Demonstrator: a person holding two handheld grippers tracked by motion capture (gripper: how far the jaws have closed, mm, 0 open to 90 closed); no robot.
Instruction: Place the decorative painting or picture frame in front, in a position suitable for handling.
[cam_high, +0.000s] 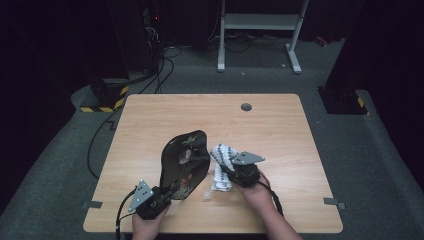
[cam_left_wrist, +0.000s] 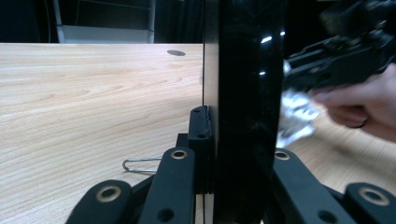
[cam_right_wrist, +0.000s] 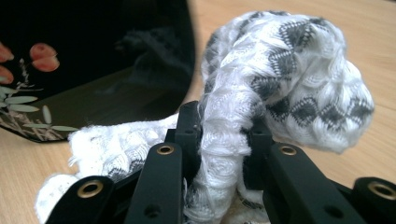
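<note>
Left gripper (cam_high: 167, 197) jaws clamped on black tray (cam_high: 184, 162); right gripper (cam_high: 226, 170) jaws gripping white patterned cloth (cam_high: 221, 160) above surface (cam_high: 150, 125).

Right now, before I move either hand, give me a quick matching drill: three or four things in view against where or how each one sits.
Things:
1. black tray
2. white cloth
3. paper clip
4. grey hole cover

States:
A. set in the tabletop at the far edge
B. lying loose on the wood beside the left claw
C. pinched in the right claw
D. held tilted up off the table by the left claw

Pairs: 1-D, 2-C, 3-B, 4-A
</note>
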